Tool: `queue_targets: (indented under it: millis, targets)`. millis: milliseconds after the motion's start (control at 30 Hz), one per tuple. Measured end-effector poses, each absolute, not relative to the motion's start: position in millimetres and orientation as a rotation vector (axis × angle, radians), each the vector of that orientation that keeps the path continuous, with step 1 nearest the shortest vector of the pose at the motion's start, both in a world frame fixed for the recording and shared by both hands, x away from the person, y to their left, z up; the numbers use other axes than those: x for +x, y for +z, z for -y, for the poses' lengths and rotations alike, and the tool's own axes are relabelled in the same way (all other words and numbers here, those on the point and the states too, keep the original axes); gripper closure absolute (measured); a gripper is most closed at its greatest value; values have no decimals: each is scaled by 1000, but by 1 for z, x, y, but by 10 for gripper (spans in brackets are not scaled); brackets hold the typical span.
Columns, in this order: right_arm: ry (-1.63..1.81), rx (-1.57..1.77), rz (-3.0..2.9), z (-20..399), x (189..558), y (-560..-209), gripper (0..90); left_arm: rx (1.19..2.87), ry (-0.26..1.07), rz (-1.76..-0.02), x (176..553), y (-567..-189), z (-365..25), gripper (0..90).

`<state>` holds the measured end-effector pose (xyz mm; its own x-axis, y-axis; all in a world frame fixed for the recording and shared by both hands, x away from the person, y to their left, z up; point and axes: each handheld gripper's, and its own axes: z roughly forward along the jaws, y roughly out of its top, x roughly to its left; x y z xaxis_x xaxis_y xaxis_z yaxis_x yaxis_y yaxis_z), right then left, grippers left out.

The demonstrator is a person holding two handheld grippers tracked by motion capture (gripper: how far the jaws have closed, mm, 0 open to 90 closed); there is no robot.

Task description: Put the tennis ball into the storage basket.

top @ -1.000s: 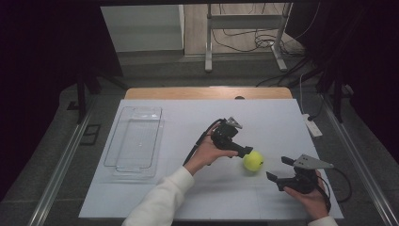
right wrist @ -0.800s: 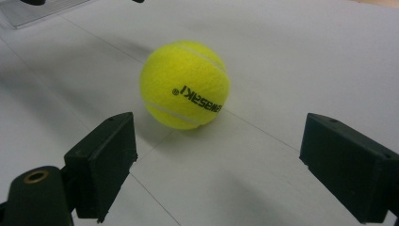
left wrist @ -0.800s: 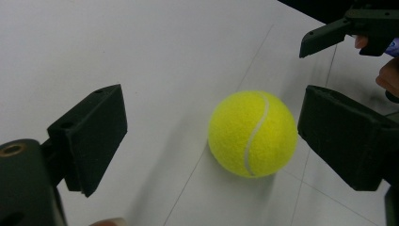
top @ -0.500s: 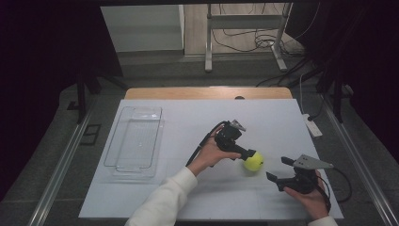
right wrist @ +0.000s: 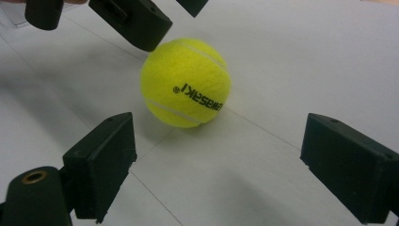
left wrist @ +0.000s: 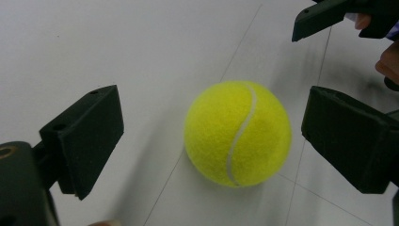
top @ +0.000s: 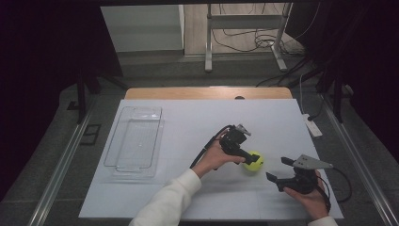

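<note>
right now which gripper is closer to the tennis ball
The left gripper: its open jaws flank the tennis ball, while the right gripper sits apart, also open.

clear tray [top: 134, 141], white table [top: 188, 117], power strip [top: 312, 125]

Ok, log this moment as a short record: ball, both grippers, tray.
ball: yellow tennis ball resting on the white table
left gripper: left gripper open, jaws either side of the ball, not touching it
right gripper: right gripper open, short of the ball, aimed at it
tray: clear plastic tray at table's left, nothing in it
</note>
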<state>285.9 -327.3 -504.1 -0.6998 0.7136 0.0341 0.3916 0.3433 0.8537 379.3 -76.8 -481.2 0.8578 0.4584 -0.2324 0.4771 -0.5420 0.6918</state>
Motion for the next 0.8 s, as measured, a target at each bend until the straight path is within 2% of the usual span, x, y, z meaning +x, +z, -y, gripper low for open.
queue_targets:
  millis: [800]
  targets:
    - [1285,975,-2274,328,285,-505,107,2307,-83,-646,380,-502,96,83]
